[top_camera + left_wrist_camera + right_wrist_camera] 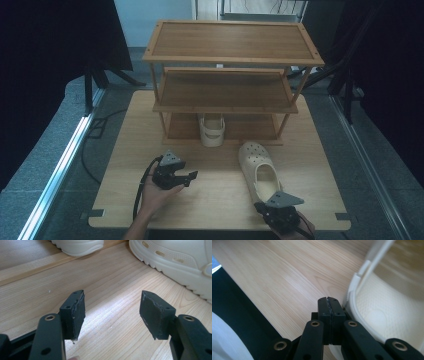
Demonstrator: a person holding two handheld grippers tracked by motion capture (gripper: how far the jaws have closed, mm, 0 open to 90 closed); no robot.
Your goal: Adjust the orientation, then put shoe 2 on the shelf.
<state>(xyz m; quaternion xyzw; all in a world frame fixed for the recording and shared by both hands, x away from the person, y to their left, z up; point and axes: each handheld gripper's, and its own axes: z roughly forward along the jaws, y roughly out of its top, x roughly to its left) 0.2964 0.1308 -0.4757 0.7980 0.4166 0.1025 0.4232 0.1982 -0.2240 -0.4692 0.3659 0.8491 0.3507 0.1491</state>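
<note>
Wood worktop w/ a 3-tier rack at 12 o'clock. Your right tool is fully closed, nothing between the pads, tips just beside the heel of the cream clog at 5 o'clock. Your left tool stands wide open, empty, over bare wood at 7 o'clock. Second clog sits on the rack's bottom shelf.

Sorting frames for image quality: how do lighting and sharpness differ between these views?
High view: dim, bluish, black surroundings, rack sharp. Left gripper view: bright, soft glare on the table, clog crisp. Right gripper view: washed-out clog, blurry far edges.
</note>
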